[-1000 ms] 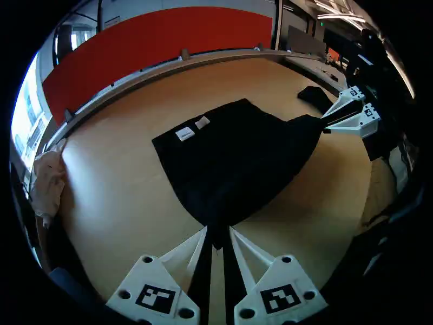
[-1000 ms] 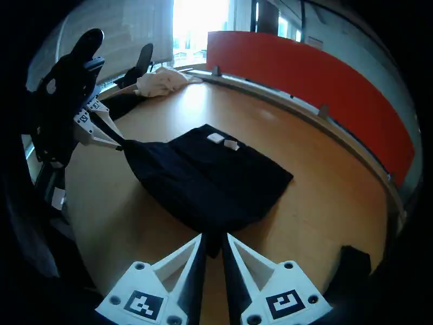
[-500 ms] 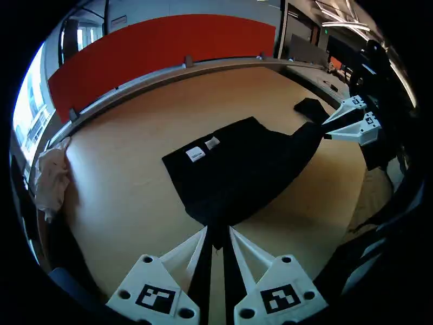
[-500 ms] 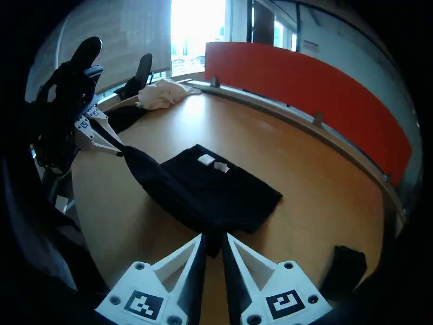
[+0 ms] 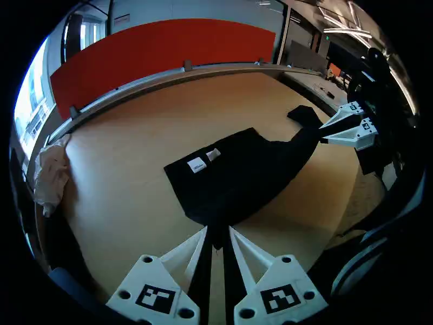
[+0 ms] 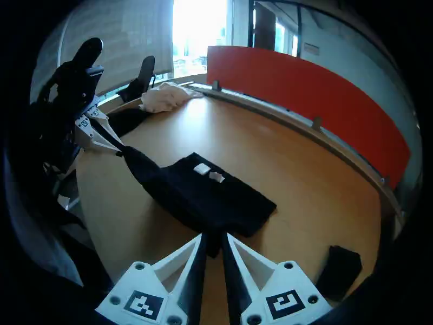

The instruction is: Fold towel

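Note:
A black towel [image 5: 238, 173] with two small white labels lies partly on the wooden table [image 5: 124, 179], its near edge lifted and stretched between both grippers. My left gripper [image 5: 216, 238] is shut on one near corner of it. My right gripper [image 6: 214, 244] is shut on the other near corner of the black towel [image 6: 205, 197]. In the left gripper view the right gripper [image 5: 325, 134] holds its corner at the far right. In the right gripper view the left gripper [image 6: 120, 151] pinches its corner at the left, held by a dark-sleeved hand.
A crumpled white cloth [image 5: 48, 173] lies at the table's far end, also the white cloth [image 6: 168, 95]. A small black cloth [image 6: 338, 265] sits near the table edge, also the black cloth [image 5: 304, 115]. An orange divider [image 5: 162, 49] runs along the table's back. Office chairs [image 6: 140, 67] stand beyond.
Both grippers have lifted and pulled back with the towel's near edge. The towel has slid along the table and looks narrower and farther away.

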`<act>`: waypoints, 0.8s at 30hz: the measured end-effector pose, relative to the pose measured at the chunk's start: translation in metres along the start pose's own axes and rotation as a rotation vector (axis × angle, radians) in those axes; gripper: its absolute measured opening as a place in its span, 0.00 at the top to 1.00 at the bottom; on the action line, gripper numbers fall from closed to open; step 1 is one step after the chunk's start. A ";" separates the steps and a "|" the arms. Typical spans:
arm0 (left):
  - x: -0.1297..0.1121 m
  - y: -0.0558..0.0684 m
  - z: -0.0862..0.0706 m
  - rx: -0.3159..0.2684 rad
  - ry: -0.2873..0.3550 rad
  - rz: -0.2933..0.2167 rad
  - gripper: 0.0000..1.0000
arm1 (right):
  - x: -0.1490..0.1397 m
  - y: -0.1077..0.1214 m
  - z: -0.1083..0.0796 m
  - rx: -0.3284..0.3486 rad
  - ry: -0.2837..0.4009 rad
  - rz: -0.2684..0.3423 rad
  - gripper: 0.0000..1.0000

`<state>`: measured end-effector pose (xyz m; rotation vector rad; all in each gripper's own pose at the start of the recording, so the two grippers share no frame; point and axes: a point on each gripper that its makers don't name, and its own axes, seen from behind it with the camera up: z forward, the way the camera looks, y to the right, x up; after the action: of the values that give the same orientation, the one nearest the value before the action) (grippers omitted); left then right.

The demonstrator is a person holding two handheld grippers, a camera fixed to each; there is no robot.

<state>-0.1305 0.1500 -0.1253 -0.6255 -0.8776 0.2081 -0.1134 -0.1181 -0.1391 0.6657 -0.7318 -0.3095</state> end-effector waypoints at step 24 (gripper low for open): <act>0.012 -0.016 0.023 0.023 0.002 0.006 0.88 | 0.007 0.018 0.025 -0.010 -0.026 -0.017 0.81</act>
<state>-0.1414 0.1518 -0.0969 -0.6073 -0.8704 0.2228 -0.1250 -0.1187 -0.1099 0.6597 -0.7496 -0.3380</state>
